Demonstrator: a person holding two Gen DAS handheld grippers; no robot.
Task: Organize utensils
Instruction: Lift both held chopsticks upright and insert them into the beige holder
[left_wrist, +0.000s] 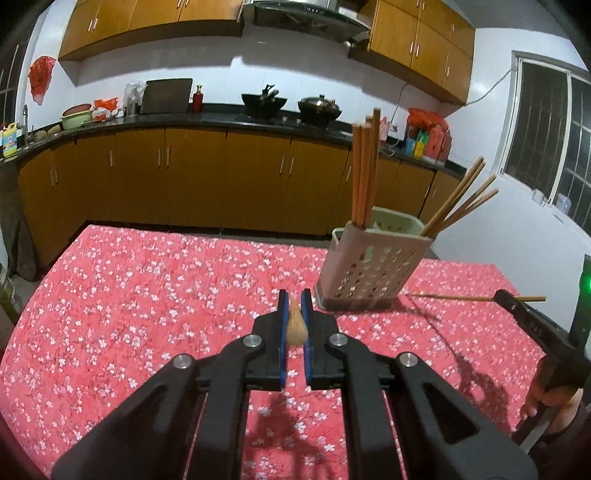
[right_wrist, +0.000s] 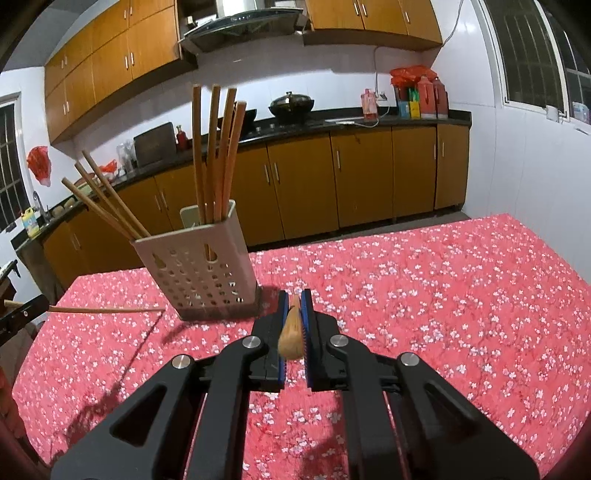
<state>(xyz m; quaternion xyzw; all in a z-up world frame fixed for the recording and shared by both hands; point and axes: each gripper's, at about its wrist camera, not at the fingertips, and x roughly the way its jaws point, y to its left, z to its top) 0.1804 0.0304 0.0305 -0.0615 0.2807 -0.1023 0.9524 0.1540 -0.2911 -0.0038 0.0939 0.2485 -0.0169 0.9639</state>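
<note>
Left wrist view: the left gripper (left_wrist: 294, 299), black-armed with blue pads, is clamped narrow on the thick end of a tan wooden chopstick (left_wrist: 296, 325), which points forward between the pads and is seen end-on; it is held above the red tablecloth with small white blossoms (left_wrist: 147, 295) that covers the table; ahead and to the right stands the pale perforated plastic utensil holder (left_wrist: 373, 273) on the cloth, tilted in this view, with a bundle of upright wooden chopsticks (left_wrist: 364, 173) in its left compartment and a fan of leaning wooden chopsticks (left_wrist: 461, 203) at its right end; further right, the right gripper (left_wrist: 504, 297) shows at the edge of the picture, its black fingers closed on a second wooden chopstick (left_wrist: 454, 296) that lies level in the air, its thin end reaching towards the base of the holder without touching it; a person's fingers (left_wrist: 535, 402) wrap that gripper's handle.

Right wrist view: the right gripper (right_wrist: 294, 299) pinches the second wooden chopstick (right_wrist: 291, 334) between its blue pads, narrow, with the butt end towards the camera; the holder (right_wrist: 199, 266) stands just left of the fingertips; on the far left the left gripper's chopstick (right_wrist: 107, 310) stretches level towards the holder's foot; behind, orange-brown wooden kitchen cabinets (right_wrist: 362, 177) run under a dark counter (right_wrist: 332, 123).
</note>
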